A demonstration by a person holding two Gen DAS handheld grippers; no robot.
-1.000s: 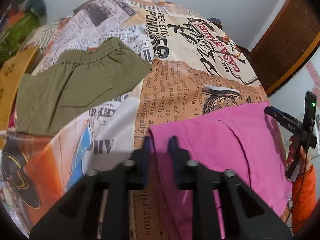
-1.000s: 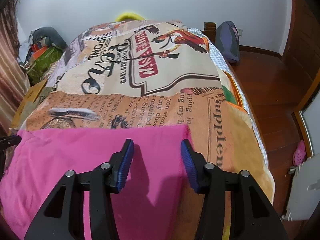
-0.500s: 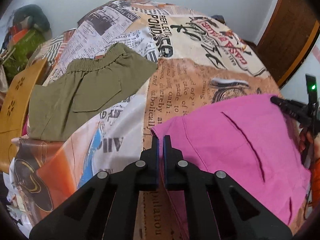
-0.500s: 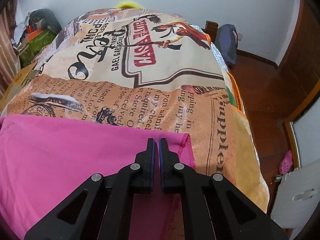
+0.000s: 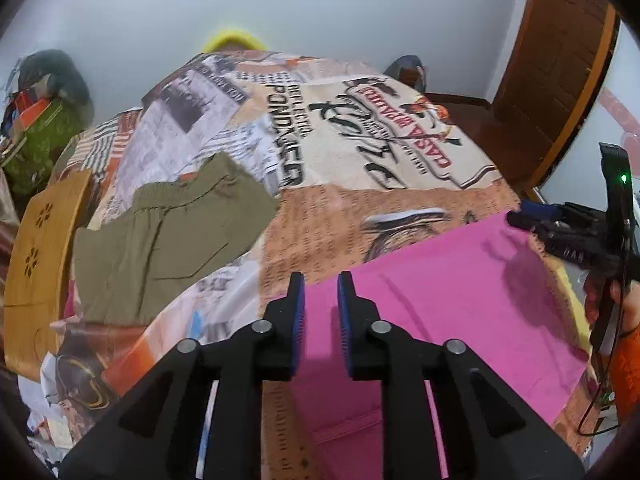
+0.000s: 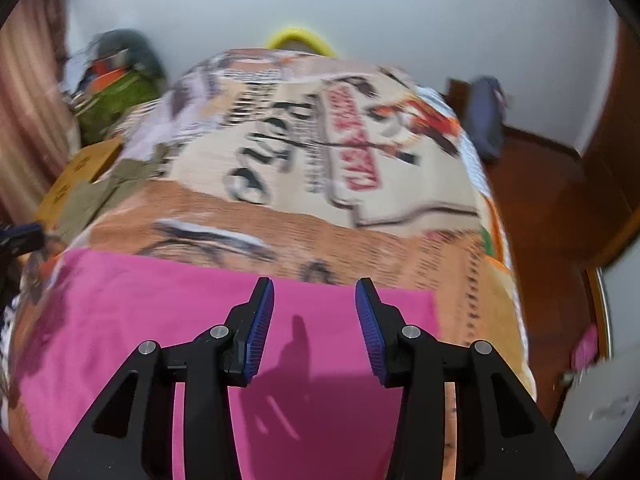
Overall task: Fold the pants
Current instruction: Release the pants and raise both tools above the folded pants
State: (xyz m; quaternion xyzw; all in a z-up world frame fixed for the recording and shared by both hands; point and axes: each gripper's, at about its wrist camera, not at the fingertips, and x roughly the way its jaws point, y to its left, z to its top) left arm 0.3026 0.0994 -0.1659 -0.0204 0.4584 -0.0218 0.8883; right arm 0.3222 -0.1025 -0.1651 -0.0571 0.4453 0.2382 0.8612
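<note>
Bedding printed with newspaper text and a red-lettered poster is covering the bed (image 5: 360, 148) you are working over, and it is filling most of both views. Pale walls are rising behind it, with brown wooden flooring (image 6: 552, 200) and a wooden door (image 5: 560, 60) showing off to the right.

Two garments are lying on the cover. Pink pants (image 5: 460, 304) are sitting at the near edge, spread flat and smooth, with a straight far edge and a square right corner (image 6: 424, 300); their shadowed near part is falling under your tools. Olive shorts (image 5: 168, 236) with a gathered waistband are lying well apart, toward the far left. One yellow rim (image 6: 300, 38) is peeking over the bed's far end, and a green bundle (image 6: 120, 100) is sitting by the left wall.

Your left tool (image 5: 321, 292) is opening, its gap narrow, with nothing between the pads. Your right tool (image 6: 315, 296) is opening wider, also gripping nothing, hovering above the pink cloth.
</note>
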